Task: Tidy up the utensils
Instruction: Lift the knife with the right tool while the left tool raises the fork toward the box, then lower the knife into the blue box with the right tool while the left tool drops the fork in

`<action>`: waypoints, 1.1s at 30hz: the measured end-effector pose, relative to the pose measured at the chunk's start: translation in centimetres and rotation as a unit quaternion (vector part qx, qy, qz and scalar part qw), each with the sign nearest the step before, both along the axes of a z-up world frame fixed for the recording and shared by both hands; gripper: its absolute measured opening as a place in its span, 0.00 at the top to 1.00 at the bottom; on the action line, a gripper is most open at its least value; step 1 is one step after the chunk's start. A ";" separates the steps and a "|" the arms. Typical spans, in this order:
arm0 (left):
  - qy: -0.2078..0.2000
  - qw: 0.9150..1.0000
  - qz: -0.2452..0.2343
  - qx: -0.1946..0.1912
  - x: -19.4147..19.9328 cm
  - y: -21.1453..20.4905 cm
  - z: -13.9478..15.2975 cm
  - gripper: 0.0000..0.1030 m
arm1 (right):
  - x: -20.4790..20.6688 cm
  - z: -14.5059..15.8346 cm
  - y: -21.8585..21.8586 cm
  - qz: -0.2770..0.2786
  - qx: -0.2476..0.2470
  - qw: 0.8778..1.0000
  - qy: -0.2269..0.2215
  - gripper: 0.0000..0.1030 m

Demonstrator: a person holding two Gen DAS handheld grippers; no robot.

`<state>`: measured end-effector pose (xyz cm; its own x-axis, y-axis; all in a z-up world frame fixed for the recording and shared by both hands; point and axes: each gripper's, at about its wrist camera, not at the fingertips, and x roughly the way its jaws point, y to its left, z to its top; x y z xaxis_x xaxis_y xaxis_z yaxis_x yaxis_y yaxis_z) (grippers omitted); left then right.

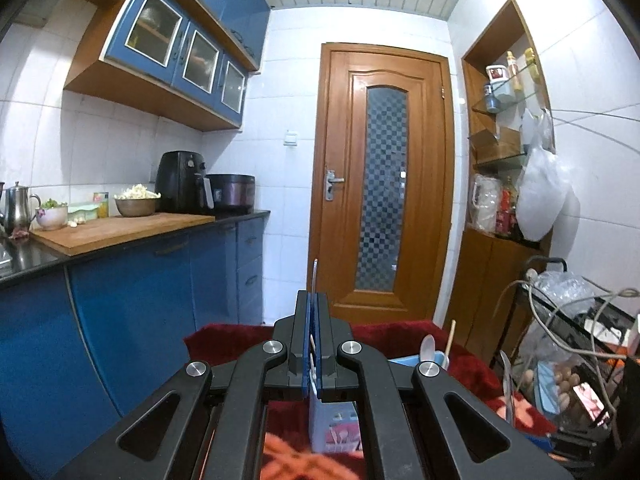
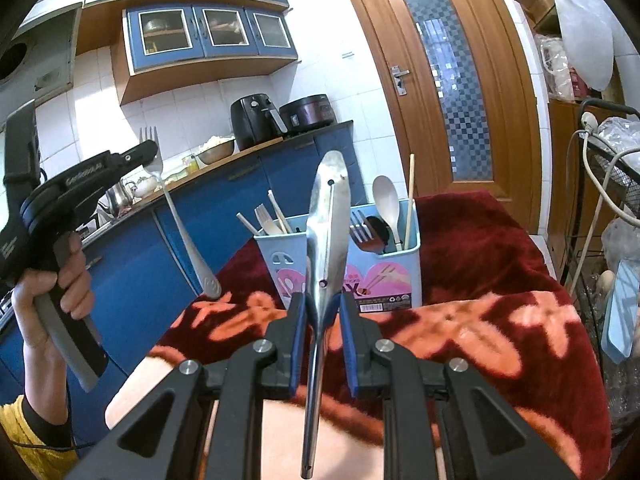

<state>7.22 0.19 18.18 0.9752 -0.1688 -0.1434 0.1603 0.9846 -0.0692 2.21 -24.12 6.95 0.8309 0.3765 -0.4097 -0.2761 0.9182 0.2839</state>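
1. Two utensils are in hand, and I start at the left: my left gripper (image 2: 150,151) is pinched tight on a steel fork (image 2: 176,216), tines up, handle hanging free, raised beside the blue counter cabinets (image 2: 132,280), I judge so it can drop handle-first.
2. Lettering on that gripper's body is too blurred for me to read.
3. Centre: my right gripper (image 2: 323,310) is narrowed onto a perforated steel spatula (image 2: 326,220), its blade upright and aimed at the caddy.
4. The light-blue utensil caddy (image 2: 384,276) stands on the red floral blanket (image 2: 500,320), holding chopsticks, forks and a white spoon (image 2: 386,196).
5. Its pink heart label shows only "X" clearly.
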 end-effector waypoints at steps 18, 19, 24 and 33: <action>-0.030 0.999 0.036 0.002 5.3 -0.9 1.5 0.99 | 2.0 -0.1 -1.1 -0.002 0.012 1.000 -0.008 0.82; -0.032 0.999 0.037 0.005 5.6 -1.1 1.5 0.99 | 2.1 -0.1 -1.2 -0.003 0.011 1.000 -0.009 0.82; -0.037 0.998 0.044 0.024 7.8 -2.3 0.2 0.99 | 2.9 0.3 -1.5 -0.011 0.002 1.000 -0.021 0.81; -0.031 0.998 0.044 0.037 10.3 -3.6 -2.3 0.99 | 6.0 2.8 -3.0 -0.049 -0.019 0.996 -0.067 0.81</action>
<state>17.52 -3.44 15.85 0.9932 -0.0729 -0.0911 0.0744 0.9972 0.0125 8.22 -27.14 9.71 0.9112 0.2771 -0.3048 -0.2174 0.9520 0.2156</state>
